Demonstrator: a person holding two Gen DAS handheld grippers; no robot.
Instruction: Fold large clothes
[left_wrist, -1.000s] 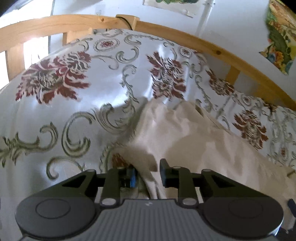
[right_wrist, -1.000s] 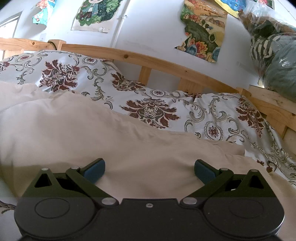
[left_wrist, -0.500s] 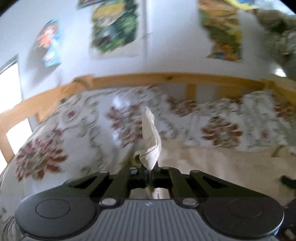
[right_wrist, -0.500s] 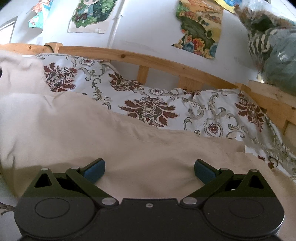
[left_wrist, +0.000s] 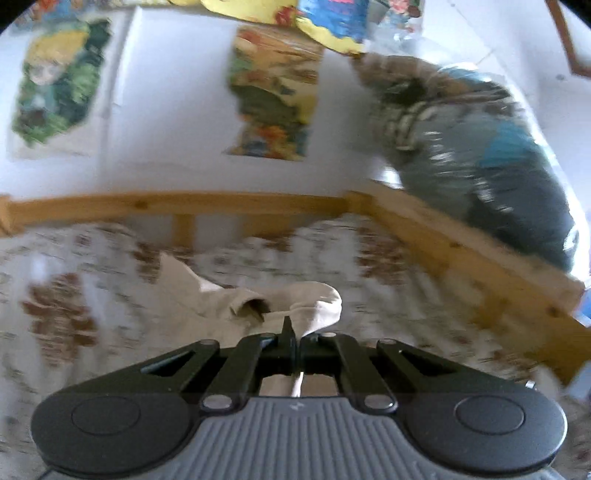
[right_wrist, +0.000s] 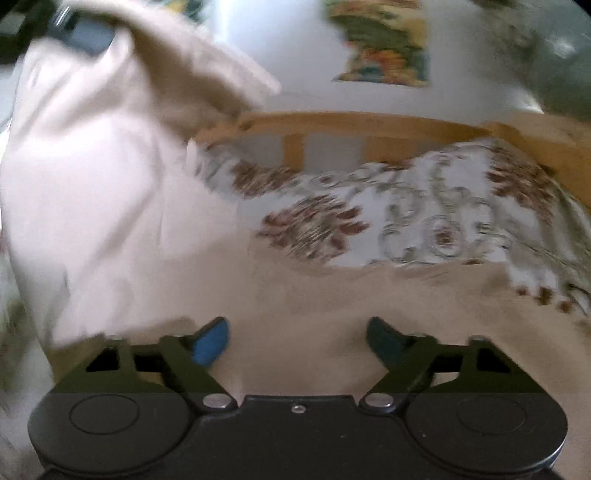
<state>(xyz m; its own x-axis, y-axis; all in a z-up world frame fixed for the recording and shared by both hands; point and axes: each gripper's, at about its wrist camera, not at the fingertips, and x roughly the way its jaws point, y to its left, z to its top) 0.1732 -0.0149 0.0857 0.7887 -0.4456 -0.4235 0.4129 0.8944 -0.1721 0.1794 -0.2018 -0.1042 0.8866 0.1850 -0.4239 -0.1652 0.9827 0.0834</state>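
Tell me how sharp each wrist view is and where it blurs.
Left wrist view: left claw sharp, shut on the beige garment; posters, bedspread and bed rail smeared by motion. Right wrist view: open right claw fairly crisp; lifted garment at left streaked and washed out.

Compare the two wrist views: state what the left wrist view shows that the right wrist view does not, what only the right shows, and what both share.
Only the left wrist view shows the left gripper shut on a corner of the beige garment. Only the right wrist view shows the right gripper open, above flat beige cloth, with a raised sweep of it at left. Both show the floral bedspread and wooden bed rail.
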